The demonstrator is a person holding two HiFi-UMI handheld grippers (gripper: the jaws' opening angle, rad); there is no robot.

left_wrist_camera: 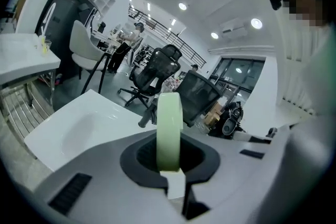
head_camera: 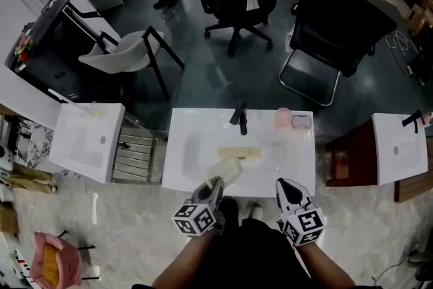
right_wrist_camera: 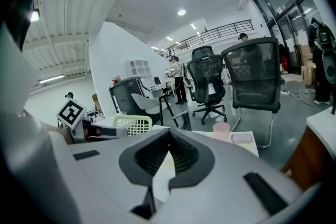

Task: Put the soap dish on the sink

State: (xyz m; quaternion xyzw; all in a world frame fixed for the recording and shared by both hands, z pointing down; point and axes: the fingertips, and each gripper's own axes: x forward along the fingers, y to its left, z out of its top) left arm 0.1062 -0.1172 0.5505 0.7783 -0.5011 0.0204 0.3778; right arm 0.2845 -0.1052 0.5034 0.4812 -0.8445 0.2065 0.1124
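The soap dish (head_camera: 227, 168) is pale green with a slotted bottom. My left gripper (head_camera: 217, 181) is shut on its near edge and holds it over the front rim of the white sink (head_camera: 196, 120). In the left gripper view the soap dish (left_wrist_camera: 169, 131) stands edge-on between the jaws of the left gripper (left_wrist_camera: 171, 171). From the right gripper view the soap dish (right_wrist_camera: 131, 124) shows at the left, above the sink. My right gripper (head_camera: 287, 183) hovers at the sink's front right; the right gripper (right_wrist_camera: 166, 157) has its jaws together with nothing between them.
A black faucet (head_camera: 240, 118), a pink cup (head_camera: 282, 118) and a lilac box (head_camera: 300, 122) stand along the sink's back. A yellowish bar (head_camera: 238, 153) lies in the basin. Two more sinks (head_camera: 88, 139) (head_camera: 399, 145) flank it. Black office chairs (head_camera: 338, 30) stand behind.
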